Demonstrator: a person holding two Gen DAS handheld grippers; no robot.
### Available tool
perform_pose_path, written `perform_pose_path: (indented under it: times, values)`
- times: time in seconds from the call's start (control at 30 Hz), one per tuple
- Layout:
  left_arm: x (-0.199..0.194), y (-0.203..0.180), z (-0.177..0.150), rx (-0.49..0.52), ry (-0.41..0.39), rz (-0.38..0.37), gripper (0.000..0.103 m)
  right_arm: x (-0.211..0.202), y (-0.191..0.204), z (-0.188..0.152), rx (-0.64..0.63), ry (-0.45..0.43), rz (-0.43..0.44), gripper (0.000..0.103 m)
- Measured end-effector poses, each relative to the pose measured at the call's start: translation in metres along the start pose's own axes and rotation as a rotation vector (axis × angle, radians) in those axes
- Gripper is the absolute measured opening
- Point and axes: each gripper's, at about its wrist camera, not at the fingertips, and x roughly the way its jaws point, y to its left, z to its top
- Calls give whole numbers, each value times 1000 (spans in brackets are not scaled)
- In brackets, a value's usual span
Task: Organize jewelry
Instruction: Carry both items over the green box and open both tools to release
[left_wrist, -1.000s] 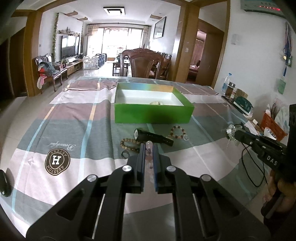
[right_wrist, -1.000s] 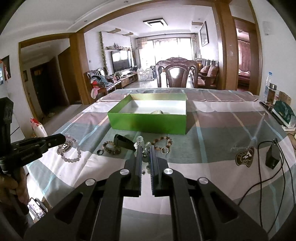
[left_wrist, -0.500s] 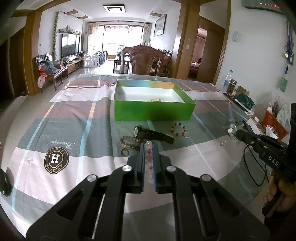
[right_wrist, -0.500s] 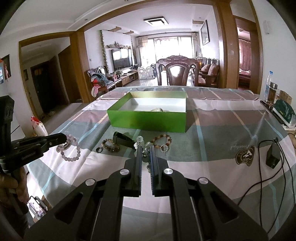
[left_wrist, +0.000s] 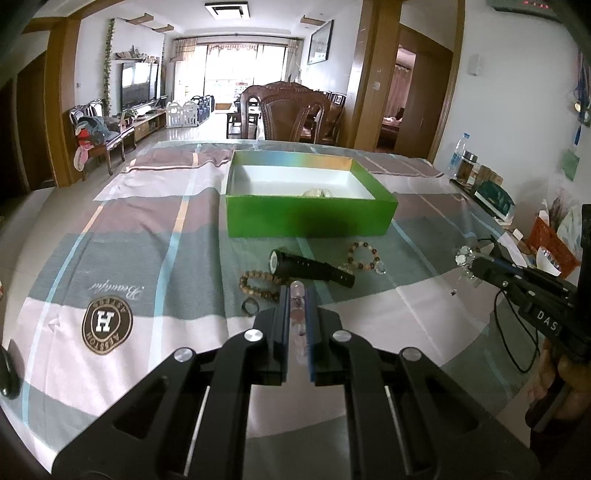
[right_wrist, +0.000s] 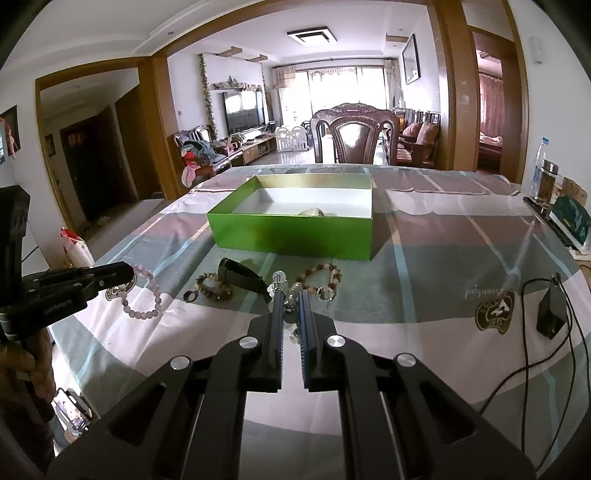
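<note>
Left wrist: my left gripper (left_wrist: 297, 295) clamps a pale bracelet (right_wrist: 144, 295) above the surface (left_wrist: 110, 236); my right gripper (right_wrist: 291, 301) pinches what looks like crystal beads (right_wrist: 291, 295). The box (left_wrist: 310, 216) stands ahead, open cloth between. The right gripper reads "DAS".

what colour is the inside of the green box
White floor and side walls inside the green box, with a shiny gold far wall; the left wrist view shows it best.
</note>
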Motion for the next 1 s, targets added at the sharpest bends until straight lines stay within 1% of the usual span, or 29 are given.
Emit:
perform_pose_path:
  times: [0.1,0.2,0.27,0.3,0.37,0.43,0.47,0.57,0.7,0.73,0.8,0.9,0.93,0.97,1.0]
  values:
    - [2,2,15,4,-20,-11,8,1,-1,15,-16,-23,2,8]
    - [3,3,45,21,-63,-15,8,6,-3,40,-27,-55,16,8]
    - [9,2,68,34,-78,-24,8,14,-5,59,-38,-77,9,8]
    - [13,2,77,38,-79,-28,8,22,-8,71,-44,-88,0,8]
    - [29,3,103,44,-77,-39,8,45,-14,92,-51,-78,0,8]
    - [50,4,127,56,-70,-25,8,67,-20,109,-47,-76,-5,8]
    - [63,5,137,57,-66,-29,8,80,-24,116,-47,-70,-12,8]
    - [105,11,161,33,-29,-38,8,128,-40,136,-15,-38,-35,8]
    - [159,22,179,13,31,-18,8,179,-55,140,12,29,-55,8]
    - [176,25,181,5,46,-3,8,187,-57,139,14,38,-61,8]
    - [198,28,181,-8,71,1,8,200,-60,137,20,61,-66,8]
    - [216,35,177,-36,86,16,8,211,-63,134,20,73,-83,8]
    - [220,37,177,-47,87,22,12,212,-63,132,20,74,-92,12]
    - [223,39,176,-51,86,30,19,214,-65,132,27,78,-98,21]
    - [223,40,175,-52,87,36,47,212,-67,132,36,75,-104,50]
